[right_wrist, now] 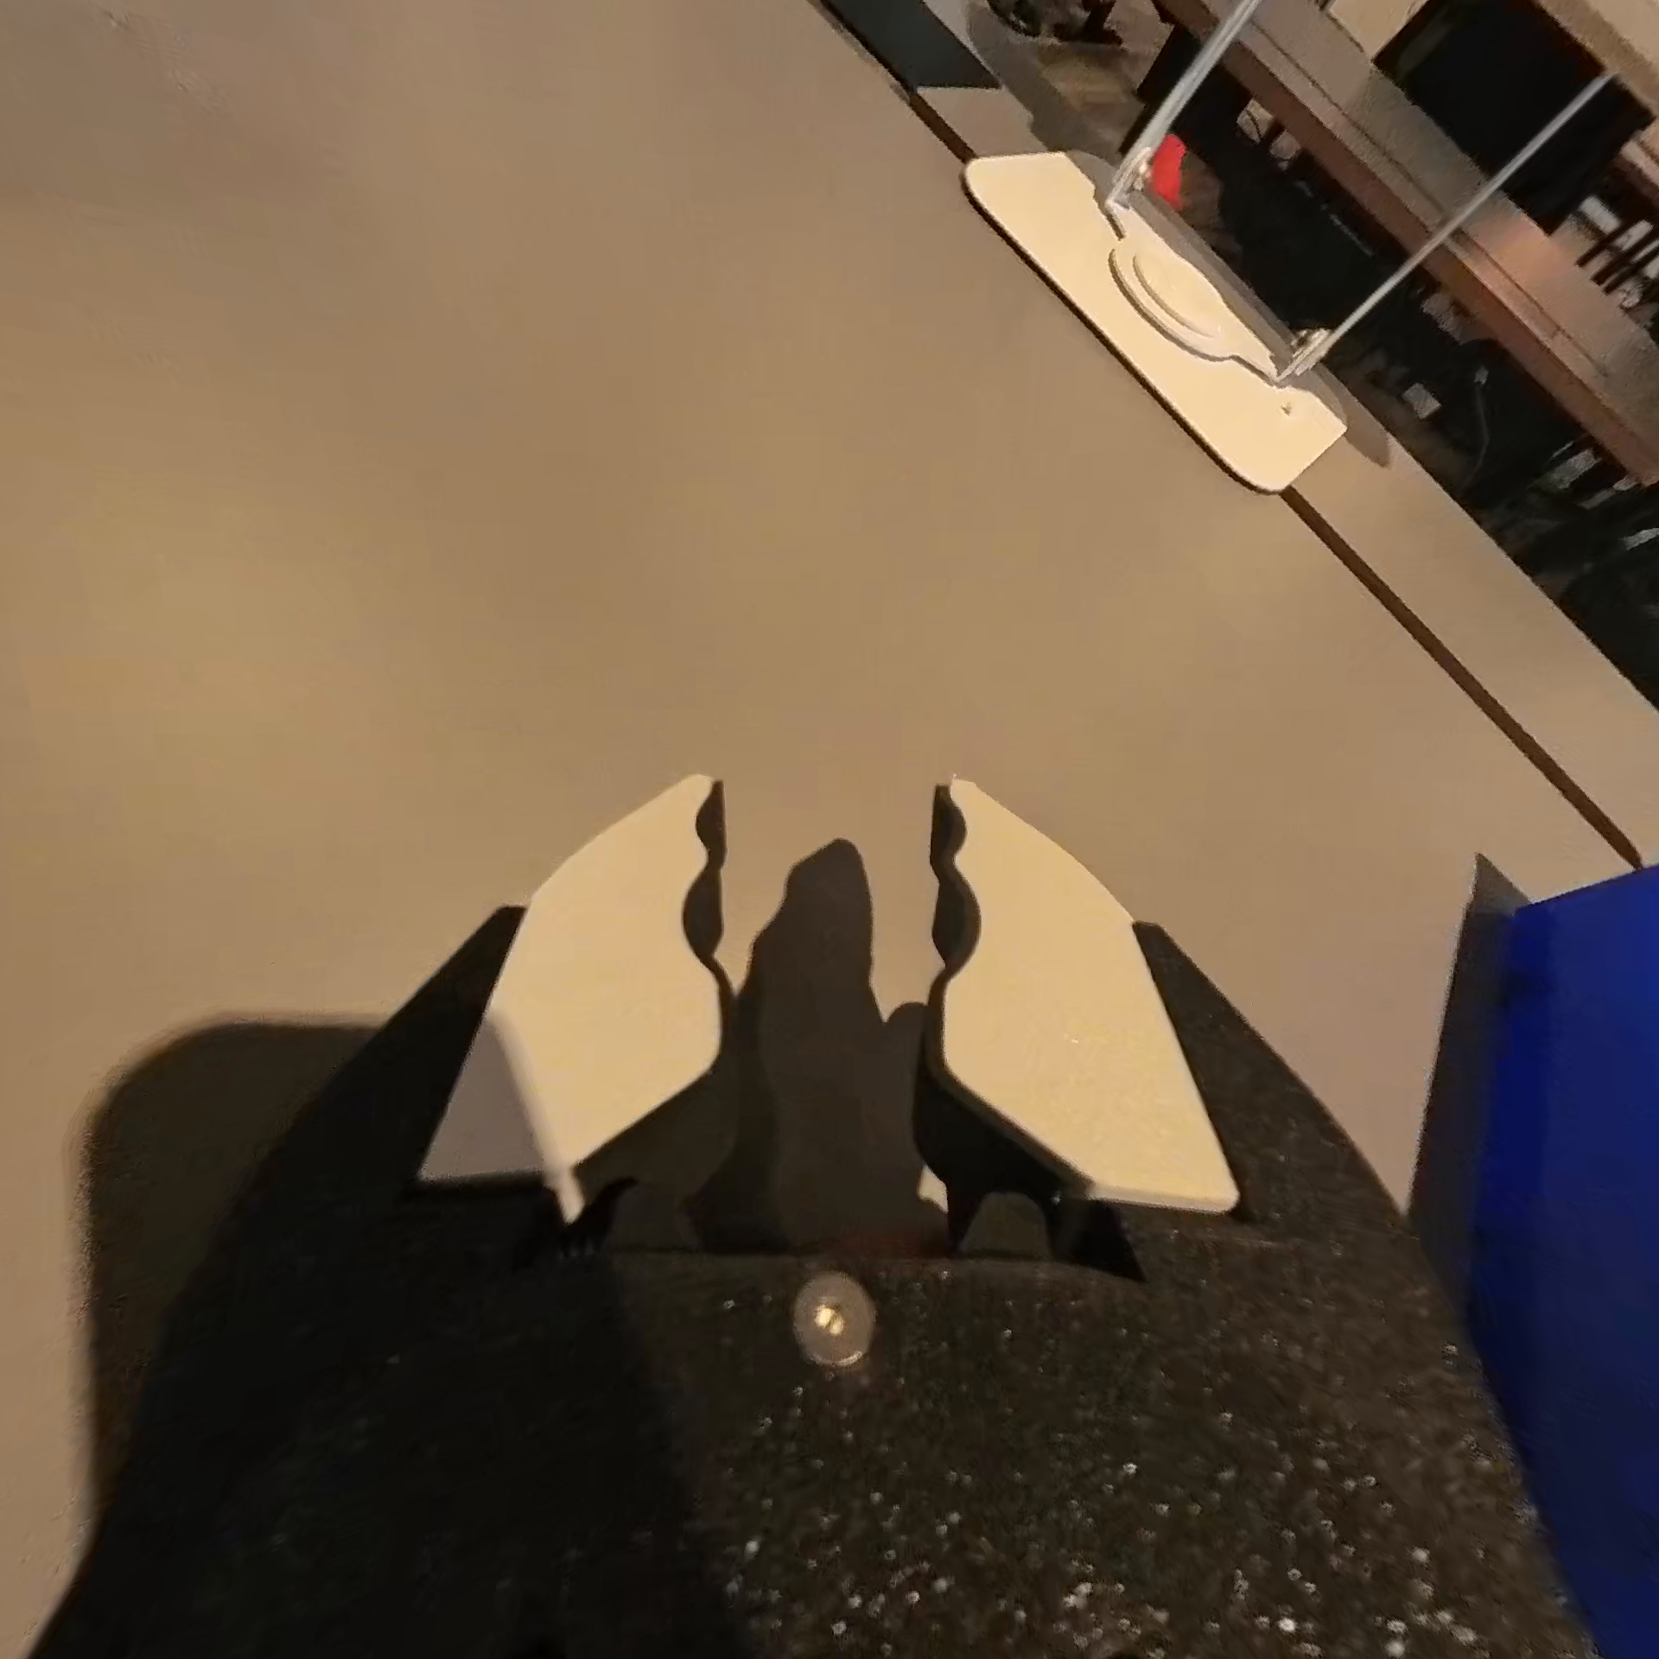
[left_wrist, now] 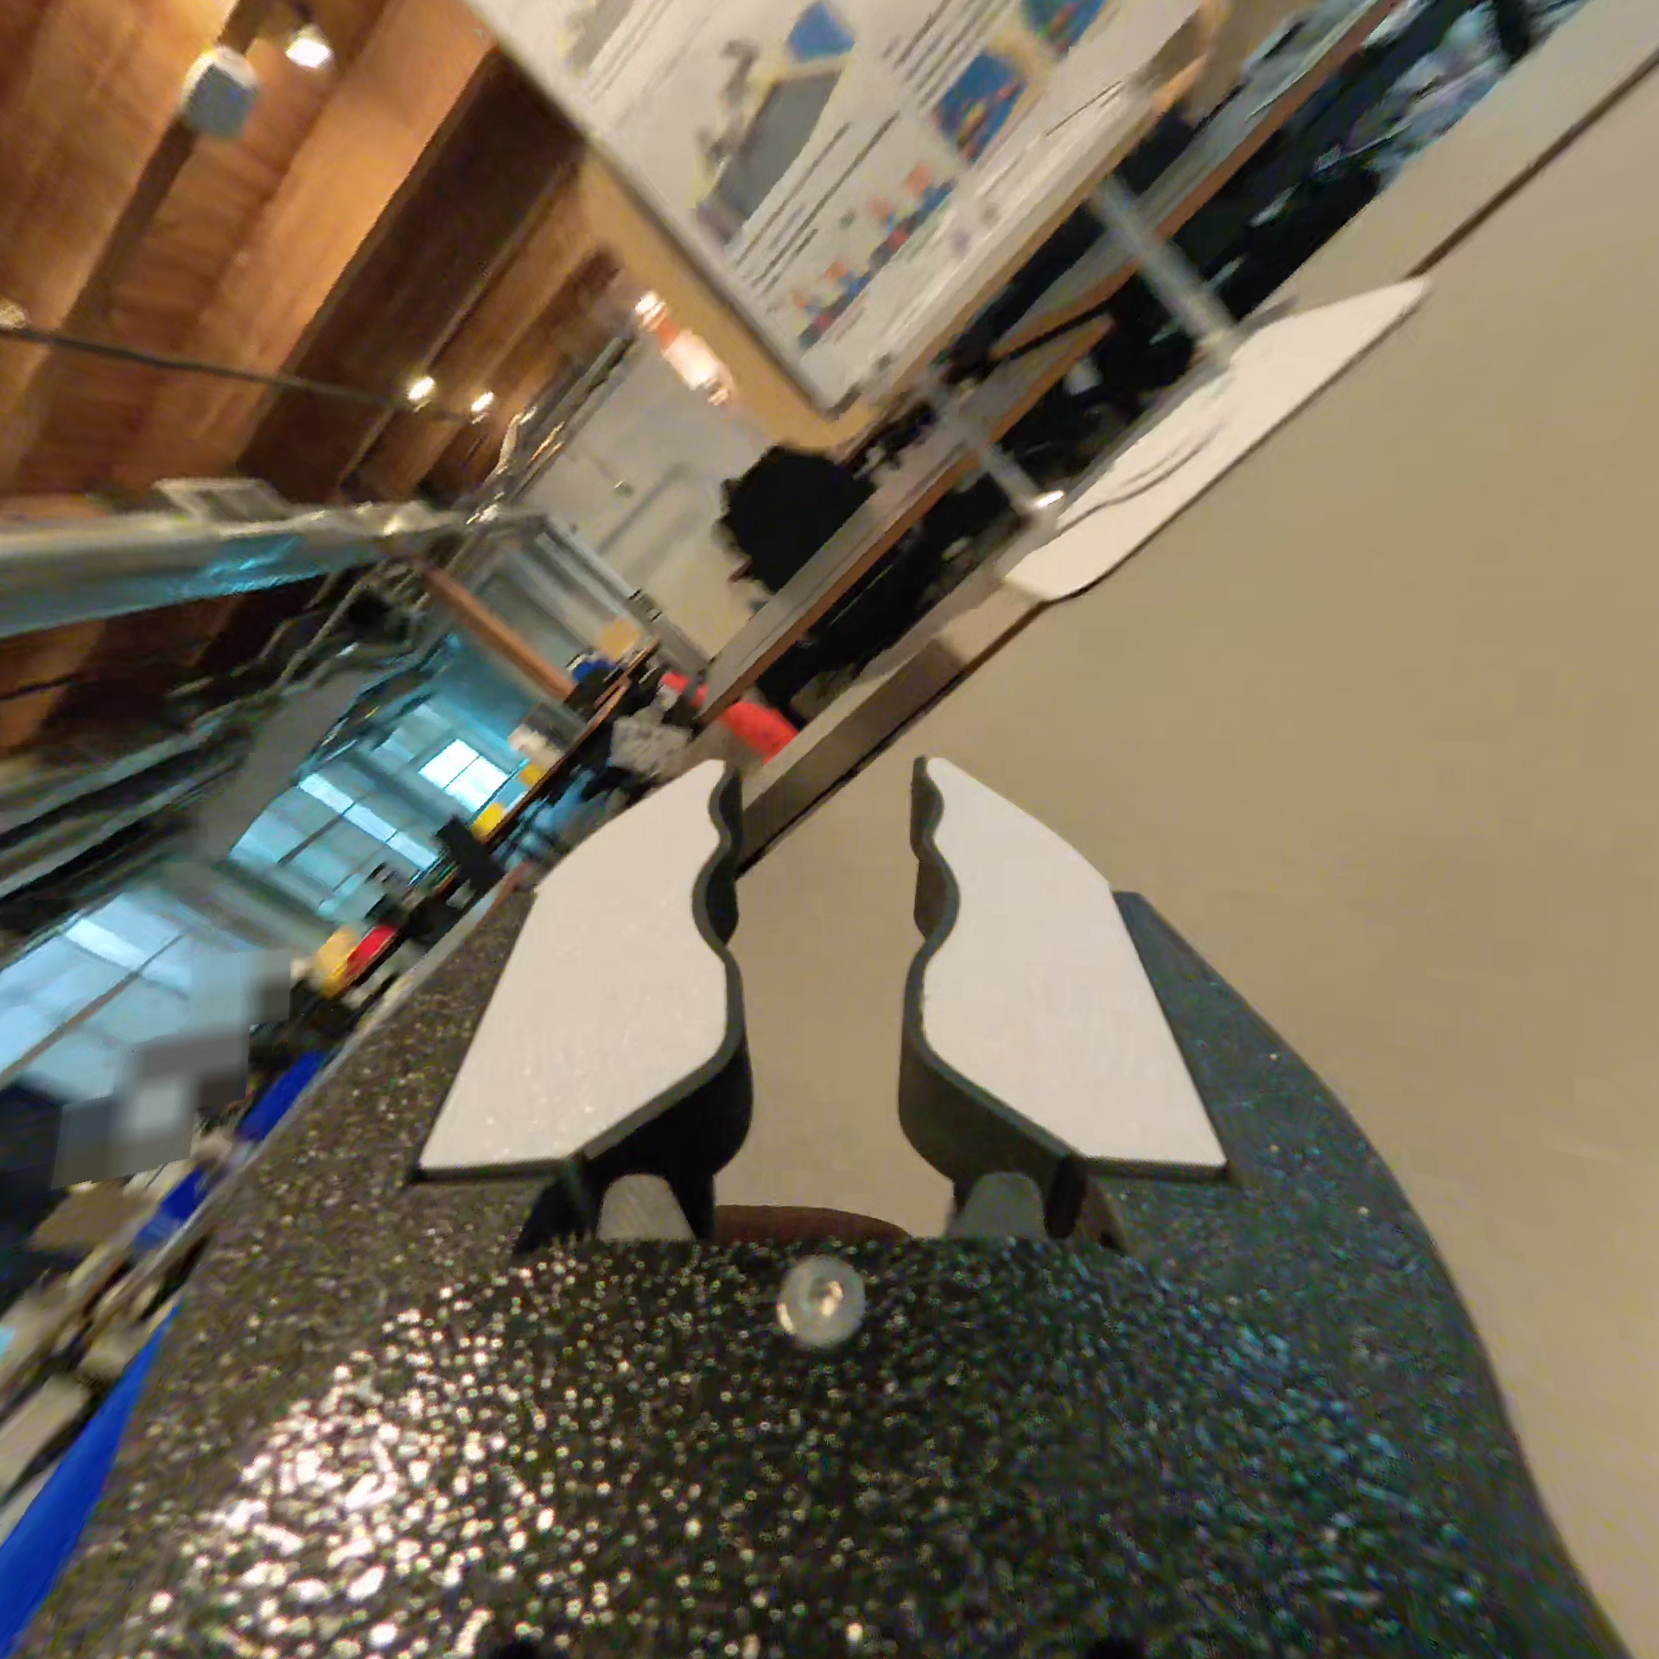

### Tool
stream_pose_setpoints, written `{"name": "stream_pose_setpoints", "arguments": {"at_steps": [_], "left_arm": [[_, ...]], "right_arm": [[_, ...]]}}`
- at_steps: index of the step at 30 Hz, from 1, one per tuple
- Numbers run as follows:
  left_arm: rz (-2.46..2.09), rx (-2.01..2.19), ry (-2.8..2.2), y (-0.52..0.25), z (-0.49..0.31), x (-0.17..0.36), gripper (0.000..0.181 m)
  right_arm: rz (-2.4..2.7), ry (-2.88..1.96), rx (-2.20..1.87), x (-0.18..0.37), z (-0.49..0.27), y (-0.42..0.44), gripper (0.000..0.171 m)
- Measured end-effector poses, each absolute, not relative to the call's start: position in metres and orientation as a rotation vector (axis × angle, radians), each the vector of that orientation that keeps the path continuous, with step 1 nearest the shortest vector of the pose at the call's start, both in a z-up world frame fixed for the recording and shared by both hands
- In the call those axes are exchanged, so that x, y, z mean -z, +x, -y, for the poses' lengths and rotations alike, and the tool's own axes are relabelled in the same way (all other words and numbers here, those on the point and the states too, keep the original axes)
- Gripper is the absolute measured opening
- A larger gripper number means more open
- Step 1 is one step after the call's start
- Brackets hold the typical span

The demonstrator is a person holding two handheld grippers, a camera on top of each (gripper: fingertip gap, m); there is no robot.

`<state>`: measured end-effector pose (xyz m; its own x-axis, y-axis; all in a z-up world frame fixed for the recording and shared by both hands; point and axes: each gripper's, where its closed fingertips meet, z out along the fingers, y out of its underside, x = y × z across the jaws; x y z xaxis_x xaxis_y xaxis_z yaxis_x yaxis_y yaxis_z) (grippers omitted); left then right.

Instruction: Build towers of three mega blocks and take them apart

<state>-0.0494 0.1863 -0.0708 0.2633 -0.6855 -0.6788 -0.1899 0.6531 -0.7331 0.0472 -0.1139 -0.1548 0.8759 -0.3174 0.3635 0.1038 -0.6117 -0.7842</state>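
Observation:
My left gripper [left_wrist: 826, 781] is open and empty, tilted above the beige table [left_wrist: 1302, 808], with its tips near the table's far edge. My right gripper [right_wrist: 828, 794] is open and empty, held over the bare beige table [right_wrist: 449, 449]. A blue object [right_wrist: 1562, 1167] fills the right edge of the right wrist view, close beside the right finger; I cannot tell what it is. No mega block is clearly in view in either frame.
A white flat base plate [right_wrist: 1077, 242] with a clear acrylic stand [right_wrist: 1185, 99] sits at the table's far edge; it also shows in the left wrist view [left_wrist: 1257, 395]. Beyond the edge are desks, posters [left_wrist: 853, 162] and room clutter. Spacing between my two grippers at the tips: around 35 cm. The white flat base plate [right_wrist: 1077, 242] is about 35 cm from both grippers' fingertips. The left camera catches it too, in the left wrist view [left_wrist: 1129, 509].

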Motion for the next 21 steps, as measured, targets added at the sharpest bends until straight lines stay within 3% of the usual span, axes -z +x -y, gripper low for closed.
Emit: {"name": "stream_pose_setpoints", "arguments": {"at_steps": [8,12,21], "left_arm": [[-0.706,0.192,-1.247,-0.188,-0.36,0.046,0.046],[-0.589,0.217,-1.264,-0.233,-0.379,0.045,0.049],[-0.555,0.259,-1.455,-0.244,-0.4,0.072,0.049]], "right_arm": [[-0.092,-2.189,0.702,0.16,0.112,0.045,0.037],[-0.1,-2.19,0.701,0.16,0.112,0.046,0.037],[-0.085,-2.182,0.731,0.16,0.112,0.045,0.036]]}}
